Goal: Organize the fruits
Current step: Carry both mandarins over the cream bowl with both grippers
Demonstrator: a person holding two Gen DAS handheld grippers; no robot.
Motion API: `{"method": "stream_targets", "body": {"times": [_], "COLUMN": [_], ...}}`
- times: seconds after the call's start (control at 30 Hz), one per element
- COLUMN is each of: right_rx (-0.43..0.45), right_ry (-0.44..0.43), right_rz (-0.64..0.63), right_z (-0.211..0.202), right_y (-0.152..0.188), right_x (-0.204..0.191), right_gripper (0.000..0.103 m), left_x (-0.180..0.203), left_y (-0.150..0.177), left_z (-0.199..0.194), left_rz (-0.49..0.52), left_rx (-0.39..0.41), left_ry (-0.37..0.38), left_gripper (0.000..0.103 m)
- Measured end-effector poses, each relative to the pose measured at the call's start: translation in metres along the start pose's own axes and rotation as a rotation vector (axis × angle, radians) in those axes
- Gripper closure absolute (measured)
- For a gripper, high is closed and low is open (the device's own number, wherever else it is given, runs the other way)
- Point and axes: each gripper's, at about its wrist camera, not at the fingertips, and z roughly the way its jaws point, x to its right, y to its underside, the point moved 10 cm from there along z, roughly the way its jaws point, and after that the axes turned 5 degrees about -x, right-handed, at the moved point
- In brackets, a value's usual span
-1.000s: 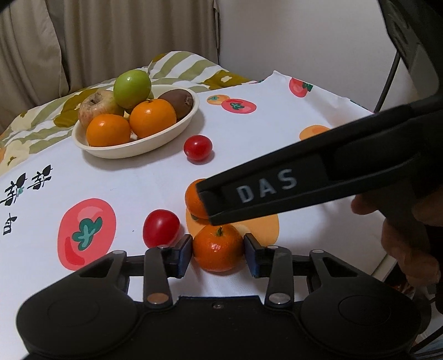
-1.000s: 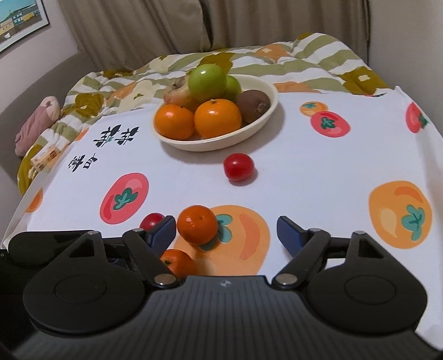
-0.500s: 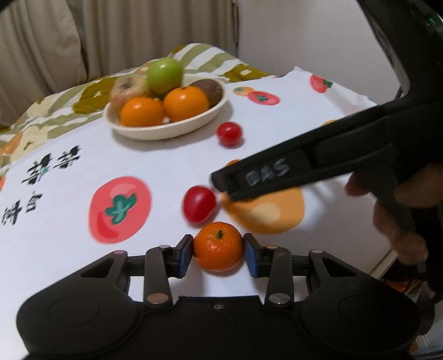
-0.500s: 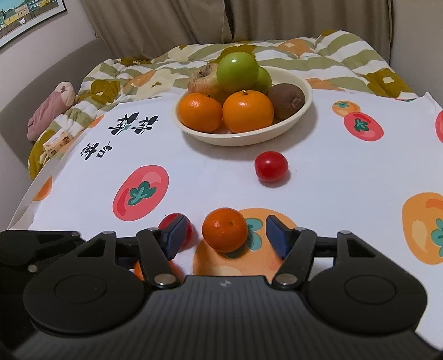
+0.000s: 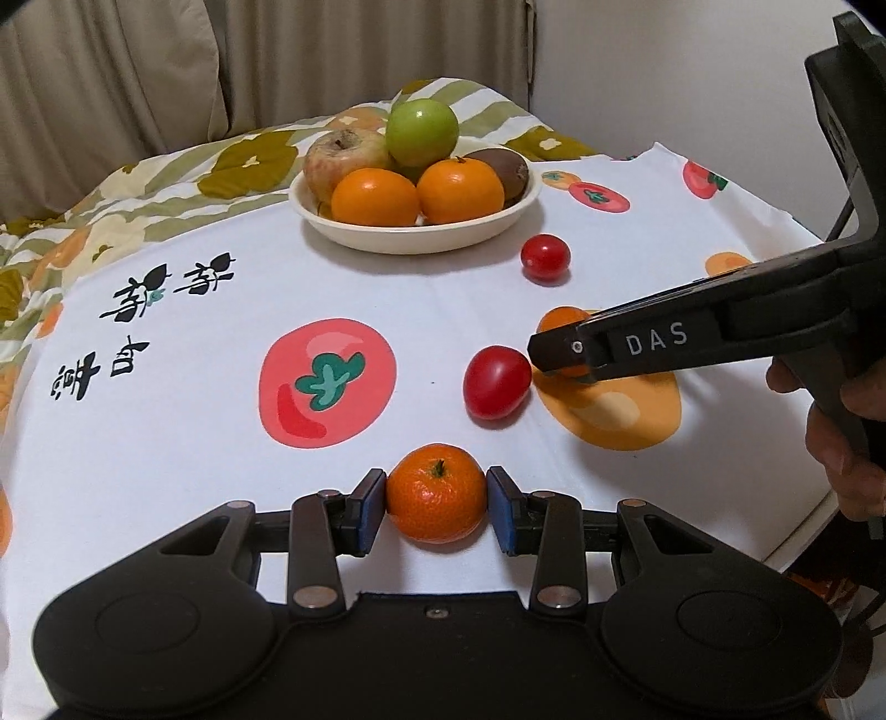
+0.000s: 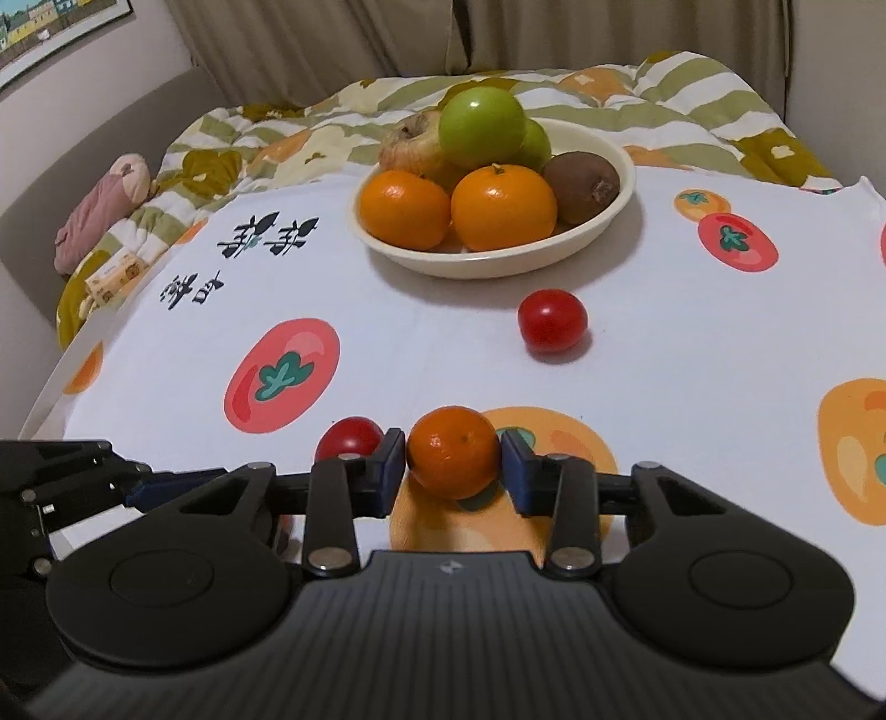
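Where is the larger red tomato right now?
On the tablecloth, the larger red tomato lies just left of the right gripper and its mandarin.

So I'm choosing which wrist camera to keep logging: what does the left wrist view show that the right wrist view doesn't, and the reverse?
Only the left view shows the left gripper shut on its own mandarin, and the person's hand. Only the right view shows the picture frame and pink toy. Both show the bowl, the far tomato, the near tomato, and the right gripper shut on the second mandarin.
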Motion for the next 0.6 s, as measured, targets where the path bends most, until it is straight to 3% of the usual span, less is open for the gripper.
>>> {"method": "stream_targets", "body": {"times": [0.3,0.6], "right_rx": [0.037,0.087], "right_ry": [0.015,0.045], "right_rz": [0.0,0.04], "right_z": [-0.023,-0.075], "right_y": [-0.007,-0.023], "right_x": [-0.008,-0.024], "right_gripper": [0.051,0.051], "left_x": [-0.008,-0.019], "left_y": [-0.008,-0.033], "left_z": [-0.023,-0.073], "left_rz": [-0.018,-0.035], "left_rx": [0.039,0.108], "left_ry": [-0.006,0.011], "left_gripper": [0.06,0.06]}}
